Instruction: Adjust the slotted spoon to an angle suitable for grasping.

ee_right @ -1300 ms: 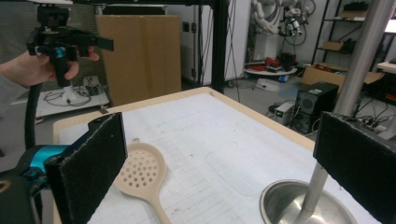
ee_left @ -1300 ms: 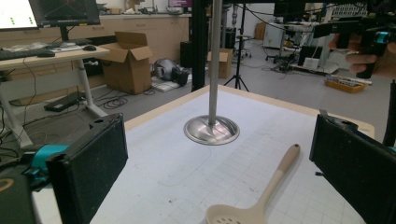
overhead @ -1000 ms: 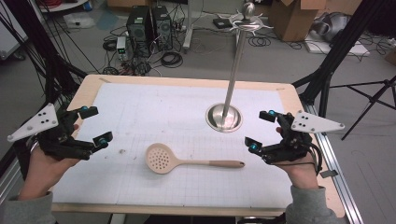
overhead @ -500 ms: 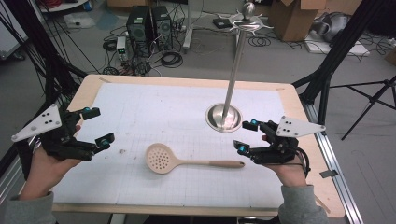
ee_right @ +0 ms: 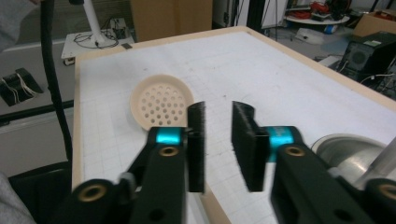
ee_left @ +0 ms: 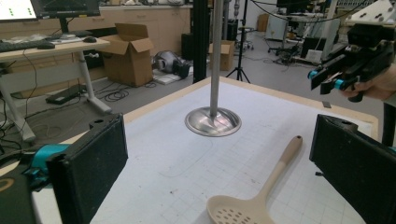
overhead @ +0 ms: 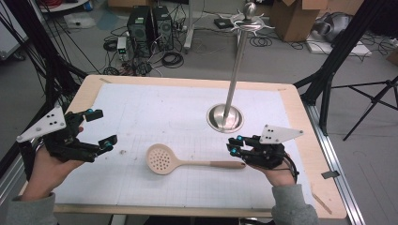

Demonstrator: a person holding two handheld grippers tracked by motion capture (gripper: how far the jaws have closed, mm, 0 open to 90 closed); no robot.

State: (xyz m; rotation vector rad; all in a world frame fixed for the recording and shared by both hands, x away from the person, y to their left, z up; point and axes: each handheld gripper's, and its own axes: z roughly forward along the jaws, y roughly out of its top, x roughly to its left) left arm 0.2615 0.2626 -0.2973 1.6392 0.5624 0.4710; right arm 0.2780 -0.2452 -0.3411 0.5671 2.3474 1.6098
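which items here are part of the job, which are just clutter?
In play:
- slotted spoon, flat on the mat
- right gripper, jaws just closing, above the handle end, not gripping
- metal stand, likely

Clutter:
- cardboard boxes
- computer towers
- floor cables
- left gripper, open, idle

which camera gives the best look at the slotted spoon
The high view: the whole slotted spoon lies flat on the table, perforated bowl to handle end, by the right gripper. The left gripper view shows its handle, the bowl cut off by the bottom edge. The right gripper view shows its bowl, the handle hidden behind the jaws.
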